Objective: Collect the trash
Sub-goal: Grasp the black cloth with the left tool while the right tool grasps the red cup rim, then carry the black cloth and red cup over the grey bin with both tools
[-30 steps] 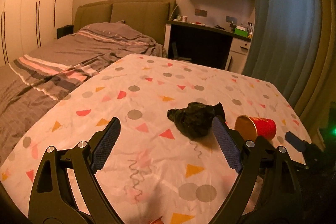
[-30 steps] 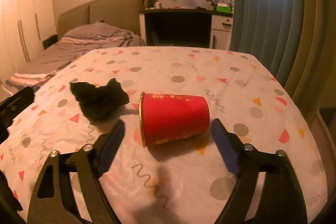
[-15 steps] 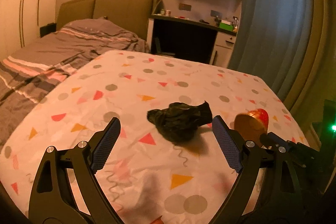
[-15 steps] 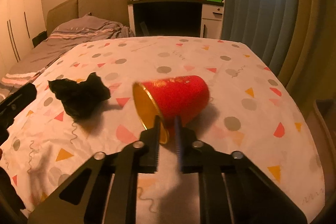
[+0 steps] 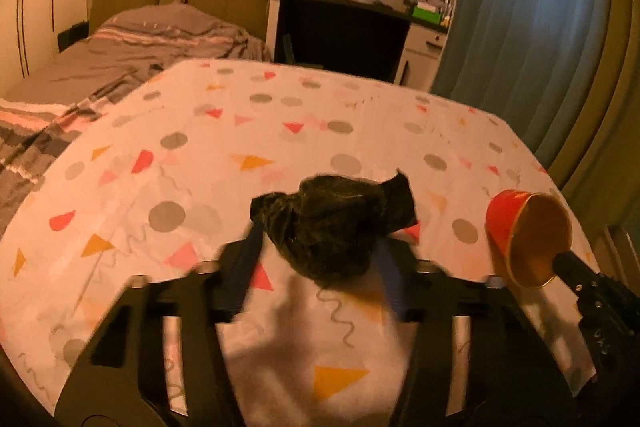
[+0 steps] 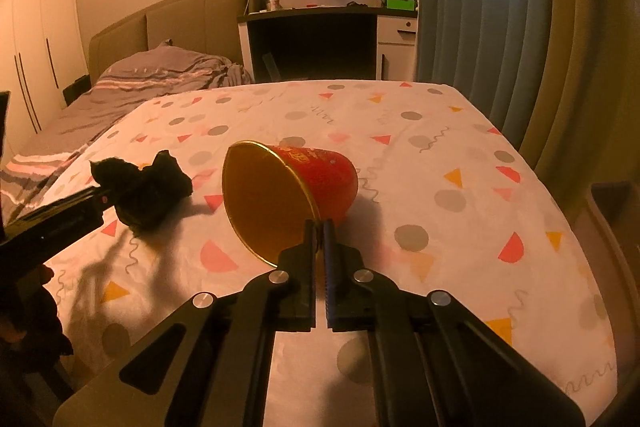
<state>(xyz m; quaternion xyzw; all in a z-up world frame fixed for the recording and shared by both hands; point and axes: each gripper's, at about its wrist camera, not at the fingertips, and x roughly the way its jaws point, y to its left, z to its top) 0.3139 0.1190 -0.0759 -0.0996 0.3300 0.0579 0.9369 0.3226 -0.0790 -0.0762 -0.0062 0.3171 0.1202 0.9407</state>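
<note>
A crumpled black plastic bag (image 5: pixel 332 223) lies on the patterned tablecloth (image 5: pixel 280 131). My left gripper (image 5: pixel 320 247) has its blurred blue fingers pressed against both sides of the bag. The bag also shows in the right wrist view (image 6: pixel 148 187), with the left gripper (image 6: pixel 100 201) on it. My right gripper (image 6: pixel 319 227) is shut on the rim of a red paper cup (image 6: pixel 288 195) with a gold inside, held tilted above the cloth. The cup also shows at the right of the left wrist view (image 5: pixel 528 239).
A bed with grey striped bedding (image 5: pixel 80 75) lies to the left. A dark desk (image 6: pixel 320 39) stands beyond the table, with shelves above. Blue curtains (image 6: pixel 472 7) hang at the right. The table's right edge (image 6: pixel 568 219) drops to a dark container (image 6: pixel 616 211).
My left gripper has moved forward and closed from wide open onto the black bag. My right gripper, shut on the cup's rim, has lifted and tilted the cup.
</note>
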